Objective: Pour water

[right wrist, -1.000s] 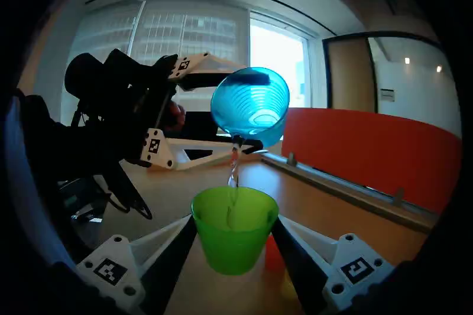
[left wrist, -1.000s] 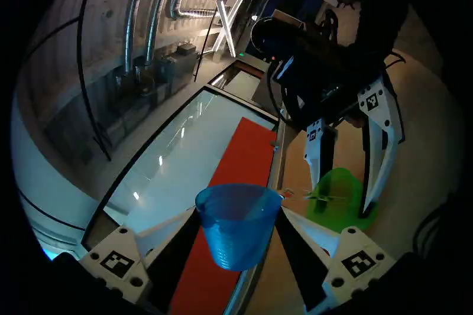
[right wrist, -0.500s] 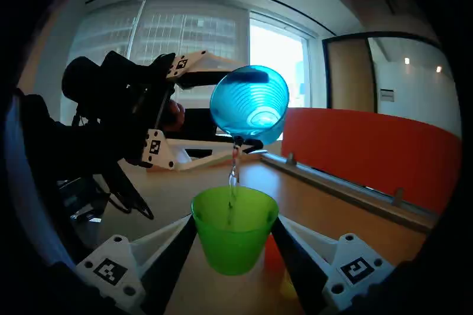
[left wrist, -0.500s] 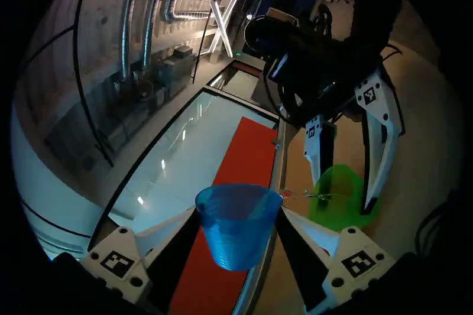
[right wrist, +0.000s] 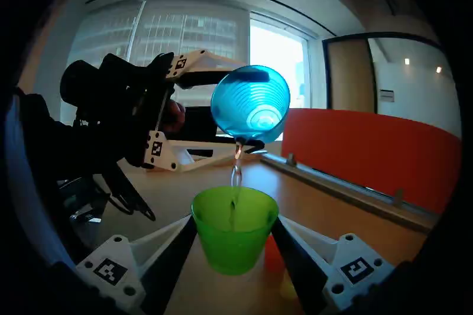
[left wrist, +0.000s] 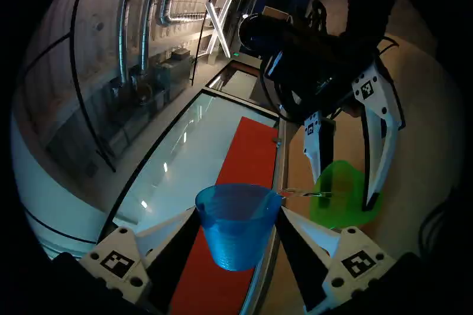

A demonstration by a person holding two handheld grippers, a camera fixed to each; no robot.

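The left tool, clamped on the tilted blue cup at upper centre of the right gripper view, holds it directly above the upright green cup, clamped in the right tool; a thin water stream joins them.

Blowing out white at the window, upper centre of the right gripper view, backlighting the blue cup. Running dim in the left gripper view, glinting off a glossy panel at centre. Bending lines near every edge.
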